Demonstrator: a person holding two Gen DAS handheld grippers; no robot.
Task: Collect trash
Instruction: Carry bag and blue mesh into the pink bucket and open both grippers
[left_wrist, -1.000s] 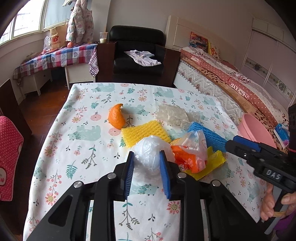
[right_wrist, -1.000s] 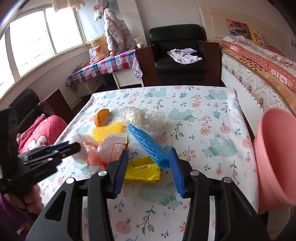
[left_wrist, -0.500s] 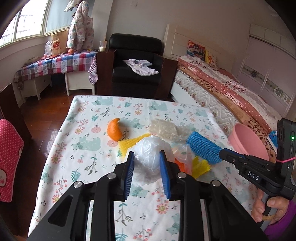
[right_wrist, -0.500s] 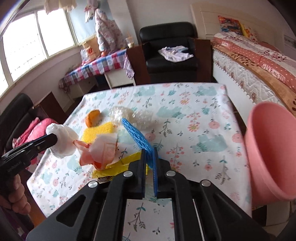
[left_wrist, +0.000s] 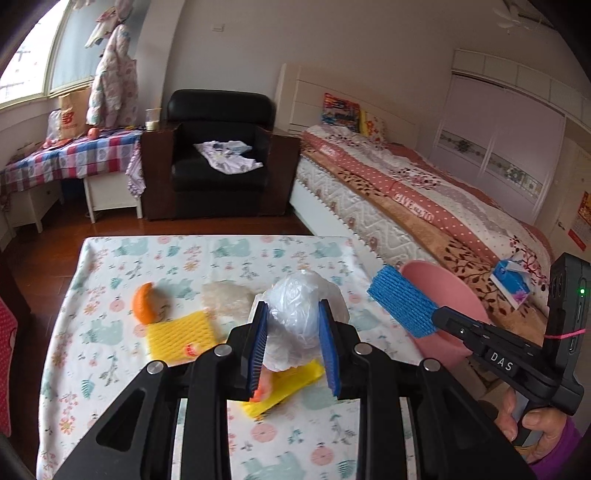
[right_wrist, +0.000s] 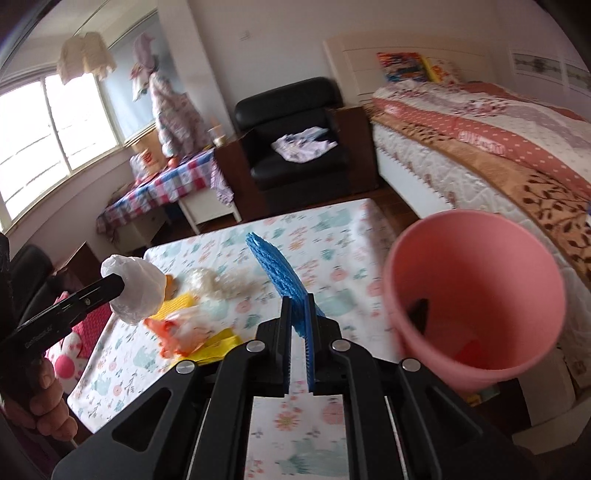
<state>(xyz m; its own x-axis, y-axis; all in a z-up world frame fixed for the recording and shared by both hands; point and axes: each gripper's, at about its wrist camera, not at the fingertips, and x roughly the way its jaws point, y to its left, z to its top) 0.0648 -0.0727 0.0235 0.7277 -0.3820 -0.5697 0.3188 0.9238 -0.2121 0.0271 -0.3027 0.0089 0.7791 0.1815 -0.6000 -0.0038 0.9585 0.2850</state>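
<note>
My left gripper (left_wrist: 293, 328) is shut on a crumpled clear plastic bag (left_wrist: 299, 306) and holds it above the floral table (left_wrist: 110, 354); the bag also shows in the right wrist view (right_wrist: 135, 291). My right gripper (right_wrist: 299, 325) is shut on a blue foam net (right_wrist: 279, 273), lifted off the table beside the pink bin (right_wrist: 476, 295); the net (left_wrist: 402, 306) shows in front of the bin (left_wrist: 454, 295) in the left wrist view. On the table lie an orange peel (left_wrist: 144, 308), a yellow foam net (left_wrist: 181, 334), a clear wrapper (left_wrist: 225, 299), an orange bag (right_wrist: 177, 332) and a yellow bag (left_wrist: 284, 384).
The bin stands off the table's right edge and holds some dark and red items. A bed (left_wrist: 424, 206) lies to the right. A black armchair (left_wrist: 218, 158) and a checked side table (left_wrist: 70, 158) stand beyond the far edge.
My right gripper shut on the blue foam net and lifted it toward the pink bin. My left gripper rose from the table with the plastic bag.
</note>
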